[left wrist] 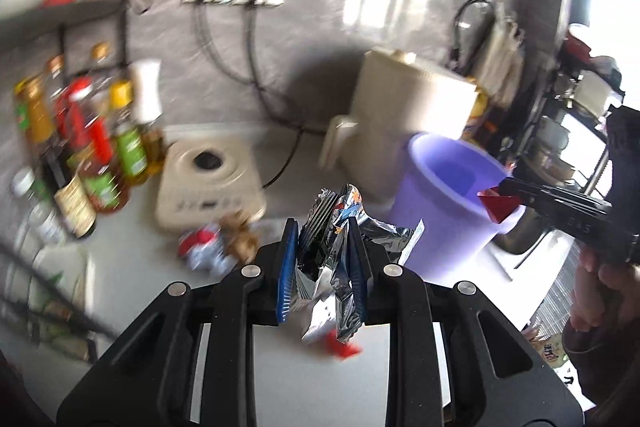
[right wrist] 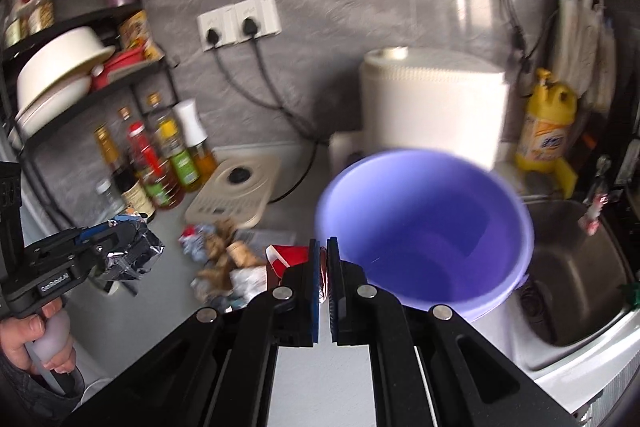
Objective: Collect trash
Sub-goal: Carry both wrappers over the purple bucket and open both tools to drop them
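Bottles (right wrist: 160, 163) stand by the table's back wall. A yellow soap bottle (right wrist: 546, 131) stands near the sink (right wrist: 580, 267).

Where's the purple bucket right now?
The purple bucket stands on the counter in front of the white appliance, left of the sink, filling the centre-right of the right wrist view.

A bucket (right wrist: 424, 227) stands on the counter (right wrist: 160, 291) just left of the sink (right wrist: 576, 291), with a paper towel roll (right wrist: 432, 107) behind it against the wall and a detergent bottle (right wrist: 546, 123) to that roll's right, behind the sink. Left of the bucket a heap of scraps (right wrist: 224, 259) lies on the counter, in front of a flat scale (right wrist: 234, 189), and further left a cluster of bottles (right wrist: 160, 155) stands under a shelf rack (right wrist: 80, 39) holding bowls (right wrist: 60, 67). Two wall sockets (right wrist: 240, 21) sit above the scale, their cords running down behind it.
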The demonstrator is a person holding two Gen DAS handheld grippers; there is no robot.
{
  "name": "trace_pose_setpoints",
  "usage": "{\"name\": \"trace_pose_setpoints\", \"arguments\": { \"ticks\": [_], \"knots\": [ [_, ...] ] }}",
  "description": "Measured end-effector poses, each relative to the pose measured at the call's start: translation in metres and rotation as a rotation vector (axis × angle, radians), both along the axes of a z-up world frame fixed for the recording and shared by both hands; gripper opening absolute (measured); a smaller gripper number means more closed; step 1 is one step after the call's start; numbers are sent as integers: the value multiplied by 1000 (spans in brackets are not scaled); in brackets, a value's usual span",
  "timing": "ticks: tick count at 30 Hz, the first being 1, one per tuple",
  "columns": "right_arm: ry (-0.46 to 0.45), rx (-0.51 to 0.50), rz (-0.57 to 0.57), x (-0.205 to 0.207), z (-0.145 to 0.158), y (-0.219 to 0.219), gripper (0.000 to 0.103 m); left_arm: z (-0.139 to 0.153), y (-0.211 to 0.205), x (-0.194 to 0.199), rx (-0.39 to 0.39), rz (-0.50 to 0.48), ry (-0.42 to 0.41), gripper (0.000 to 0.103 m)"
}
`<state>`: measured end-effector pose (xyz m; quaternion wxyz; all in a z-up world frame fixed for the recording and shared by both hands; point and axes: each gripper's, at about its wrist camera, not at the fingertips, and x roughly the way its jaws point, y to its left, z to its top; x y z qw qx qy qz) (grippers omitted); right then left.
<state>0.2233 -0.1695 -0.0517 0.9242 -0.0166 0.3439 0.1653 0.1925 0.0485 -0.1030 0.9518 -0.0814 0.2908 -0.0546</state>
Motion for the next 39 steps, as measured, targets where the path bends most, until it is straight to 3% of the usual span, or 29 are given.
{"name": "trace_pose_setpoints", "arguments": {
  "ticks": [7,14,15,16,18,30,32,35,36,39],
  "knots": [
    [-25,-19,-88,23,12,-27,5,11,-26,40,-10,-100,-32,24],
    [11,-37,-175,42,-1,-47,8,8,-45,71,-27,-178,-26,24],
    [19,-34,-183,44,-4,-48,11,7,-49,76,-32,-194,-22,24],
    [25,-32,-192,45,-6,-51,25,7,-52,80,-37,-203,-19,24],
    [26,-36,-229,44,-10,-58,40,5,-59,88,-45,-227,-12,24],
    [38,-54,-399,14,-7,-111,46,1,-123,124,-72,-403,-6,26],
    [47,-47,-424,7,-9,-118,46,1,-133,126,-70,-415,-3,30],
    [63,-39,-437,2,-14,-123,47,1,-140,124,-62,-432,-9,54],
    [68,-36,-440,0,-17,-124,51,2,-141,123,-59,-432,-13,64],
    [68,-34,-451,-6,-22,-125,70,0,-139,118,-50,-425,-11,76]
  ]
}}
